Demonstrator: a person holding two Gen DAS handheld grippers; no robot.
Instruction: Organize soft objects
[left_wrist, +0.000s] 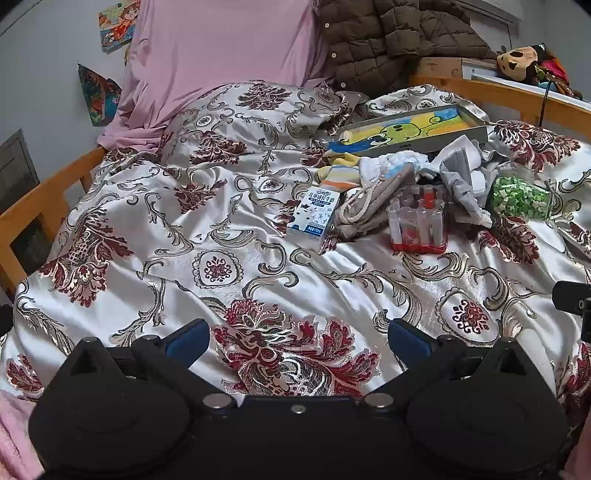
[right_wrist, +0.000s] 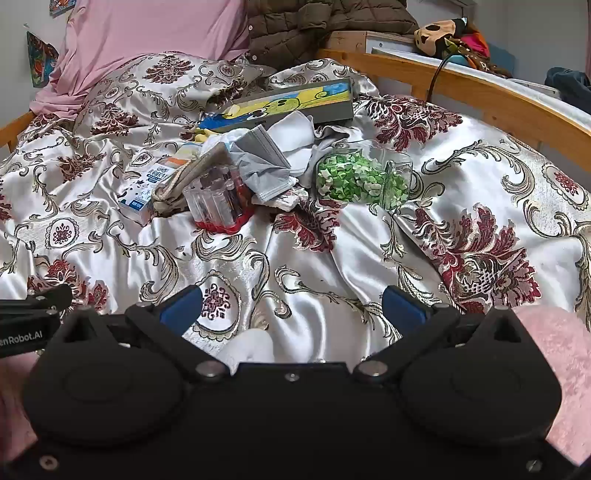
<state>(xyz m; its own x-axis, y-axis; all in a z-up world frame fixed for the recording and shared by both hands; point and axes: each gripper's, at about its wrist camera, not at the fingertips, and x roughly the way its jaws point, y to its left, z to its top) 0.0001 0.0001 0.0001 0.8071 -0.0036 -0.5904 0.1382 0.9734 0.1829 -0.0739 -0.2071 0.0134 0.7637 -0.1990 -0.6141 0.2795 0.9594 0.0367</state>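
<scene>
None of the sorting looks begun: both the left tool and right tool hover wide and empty, while the soft clothes pile lies mixed among boxes mid-bed.

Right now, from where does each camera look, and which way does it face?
Left wrist: sits on the left gripper, low over the bedspread, facing the pillow end; its blue fingertips show, spread open.
Right wrist: sits on the right gripper, facing the same way; its open fingers show, and the other gripper's edge.
Both share the milk carton, the jar of green stars and the clothes pile.
</scene>
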